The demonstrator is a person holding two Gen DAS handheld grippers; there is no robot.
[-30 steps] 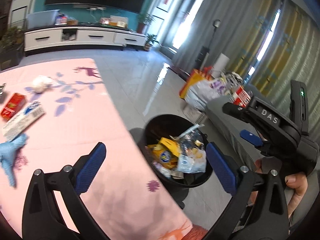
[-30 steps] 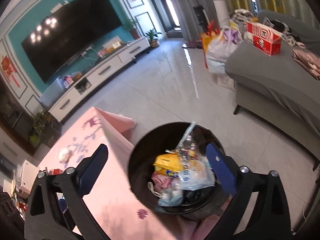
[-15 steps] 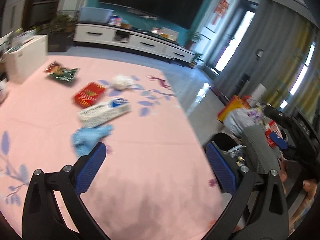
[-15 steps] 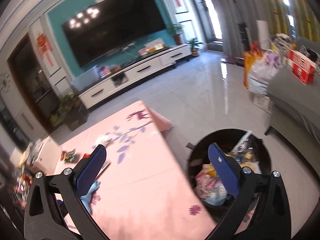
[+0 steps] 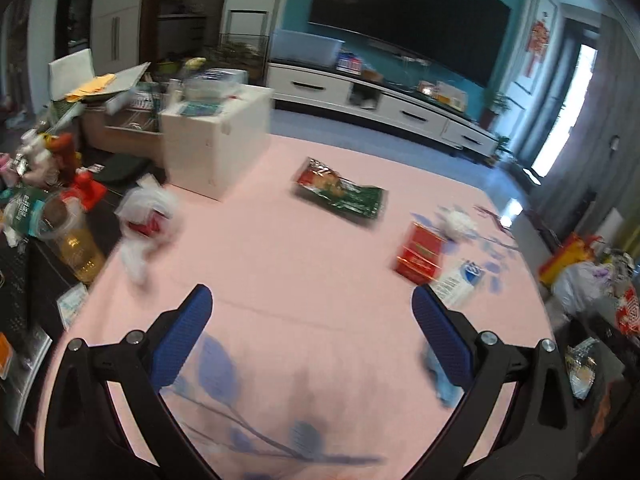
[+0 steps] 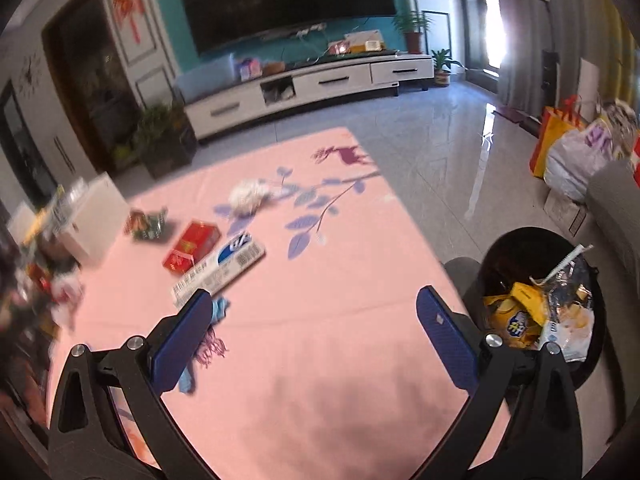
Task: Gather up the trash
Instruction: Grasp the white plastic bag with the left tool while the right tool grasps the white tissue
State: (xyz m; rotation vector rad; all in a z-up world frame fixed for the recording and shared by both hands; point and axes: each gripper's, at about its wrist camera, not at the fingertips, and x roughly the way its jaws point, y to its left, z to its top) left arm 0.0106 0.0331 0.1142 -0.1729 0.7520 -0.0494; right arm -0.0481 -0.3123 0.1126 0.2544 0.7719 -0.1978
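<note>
- Left wrist view: our left gripper (image 5: pixel 312 312) hung over the pink bench (image 5: pixel 280 256) with its jaws spread wide and nothing between them. The picture was smeared, so we judged the hand was not steady, and a grab made like this could land beside the target or push it away.
- The trash lay ahead of the jaws, none inside the gap: a green snack wrapper (image 5: pixel 340 190) far in front, a red box (image 5: pixel 420 254) and a long white carton (image 5: pixel 456 284) near the right jaw, a crumpled white tissue (image 5: pixel 460 218) behind the box. A blue cloth (image 5: pixel 440 376) was partly hidden behind the right jaw; we could not tell if it touched it.
- At the left edge a white plastic bag (image 5: pixel 146 216) lay close to a cup with yellow liquid (image 5: pixel 74 240). A careless sweep there could, we thought, tip the cup.
- Right wrist view: our right gripper (image 6: pixel 314 316) also had its jaws released and empty above the bench.
- The blue cloth (image 6: pixel 218 308) showed just beside the left jaw, the white carton (image 6: pixel 220 272) and red box (image 6: pixel 192 246) a little further ahead and to the left.
- The black bin (image 6: pixel 504 248) stood off the right edge of the bench and looked rather full, so we judged that light pieces dropped on top could slide out to the floor.
</note>
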